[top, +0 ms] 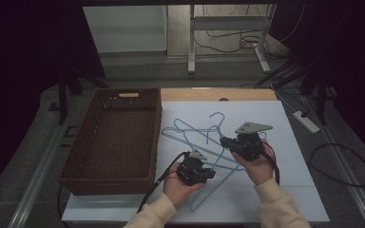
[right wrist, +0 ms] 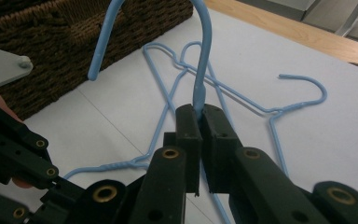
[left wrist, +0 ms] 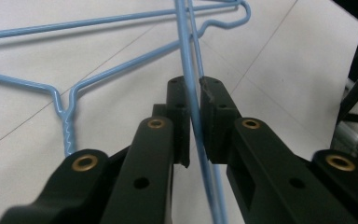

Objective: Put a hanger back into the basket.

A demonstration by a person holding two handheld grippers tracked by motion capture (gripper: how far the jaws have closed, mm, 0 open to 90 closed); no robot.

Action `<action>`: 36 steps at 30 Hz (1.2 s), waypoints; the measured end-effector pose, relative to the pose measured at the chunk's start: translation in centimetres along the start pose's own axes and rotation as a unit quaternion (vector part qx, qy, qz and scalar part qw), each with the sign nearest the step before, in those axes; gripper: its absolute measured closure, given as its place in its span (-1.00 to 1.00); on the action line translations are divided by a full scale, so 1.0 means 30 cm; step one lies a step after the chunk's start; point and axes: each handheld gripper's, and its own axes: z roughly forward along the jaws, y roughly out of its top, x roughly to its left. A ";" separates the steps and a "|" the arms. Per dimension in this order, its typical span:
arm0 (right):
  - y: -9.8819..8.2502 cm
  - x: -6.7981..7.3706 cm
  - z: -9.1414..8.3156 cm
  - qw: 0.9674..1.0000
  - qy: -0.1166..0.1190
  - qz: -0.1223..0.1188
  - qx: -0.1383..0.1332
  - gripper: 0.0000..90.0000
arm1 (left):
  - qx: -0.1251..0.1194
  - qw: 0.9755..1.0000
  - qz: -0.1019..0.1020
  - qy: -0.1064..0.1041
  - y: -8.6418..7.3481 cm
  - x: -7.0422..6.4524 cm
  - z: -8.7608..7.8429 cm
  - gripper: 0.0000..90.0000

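Between the black jaws of our left gripper (left wrist: 194, 100) runs a thin blue wire, a straight limb of a hanger (left wrist: 186, 51), and the jaws are closed on it. Our right gripper (right wrist: 201, 116) is clamped on the twisted neck of a hanger (right wrist: 203, 60) just under its hook, which curves up and over toward the basket.

Seen from the high view, our left gripper (top: 204, 172) sits low at the near side of the white surface (top: 285, 190), and our right gripper (top: 228, 141) sits beside it, a little farther out. We cannot tell for sure whether both hold the same hanger. Around them lie more blue wire hangers (top: 190, 130), crossed over one another in a loose tangle; in the right gripper view one of them (right wrist: 303, 100) rests flat on the surface with its hook pointing away.

Left of the hangers stands a dark brown woven basket (top: 78, 156), its long side just beside the tangle. Our sleeves come in from the near edge.
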 end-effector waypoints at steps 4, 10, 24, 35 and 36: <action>-0.011 -0.010 -0.025 1.000 0.002 0.009 -0.015 0.86 | -0.012 1.000 -0.012 0.007 0.002 0.003 -0.006 0.89; -0.041 -0.007 -0.069 0.999 0.006 0.011 -0.041 0.45 | -0.031 0.999 -0.011 0.008 0.005 0.003 -0.021 0.91; -0.239 -0.044 -0.215 0.996 -0.011 0.017 -0.086 -0.11 | -0.073 0.997 -0.004 -0.023 0.016 -0.025 -0.076 0.91; -0.293 -0.078 -0.259 0.995 -0.022 0.030 -0.093 -0.11 | -0.098 0.995 0.009 -0.025 0.034 -0.045 -0.164 0.91; -0.296 -0.081 -0.261 0.995 -0.022 0.030 -0.094 -0.11 | -0.100 0.995 0.010 -0.024 0.035 -0.045 -0.174 0.91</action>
